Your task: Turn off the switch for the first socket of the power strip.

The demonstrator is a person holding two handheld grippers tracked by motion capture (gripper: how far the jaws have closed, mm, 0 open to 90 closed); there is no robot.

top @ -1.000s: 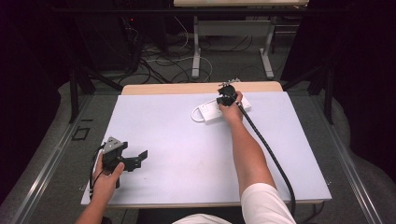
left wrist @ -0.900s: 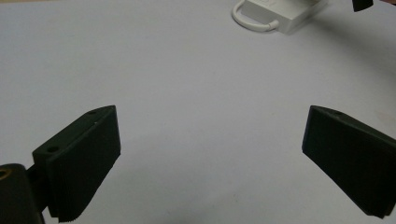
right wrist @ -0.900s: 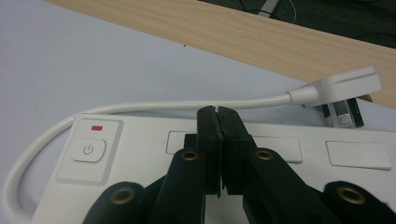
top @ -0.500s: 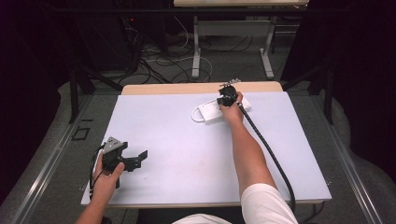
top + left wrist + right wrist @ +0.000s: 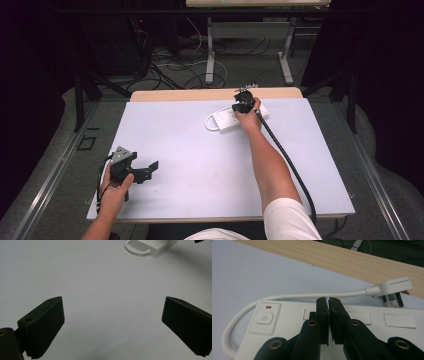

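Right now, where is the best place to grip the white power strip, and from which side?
Probably across its long narrow body, coming from above: it lies flat on the table, so the two long edges are free. Avoid the cable loop.

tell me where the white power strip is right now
In the high view the white power strip lies at the table's far edge, right of centre, beside the wooden strip, under the shut right gripper.

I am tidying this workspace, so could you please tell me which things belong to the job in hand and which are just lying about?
In the job:
- white plastic power strip
- its white cable and plug
- right claw, shut

Lying about:
- left claw, open, idle
- white table mat
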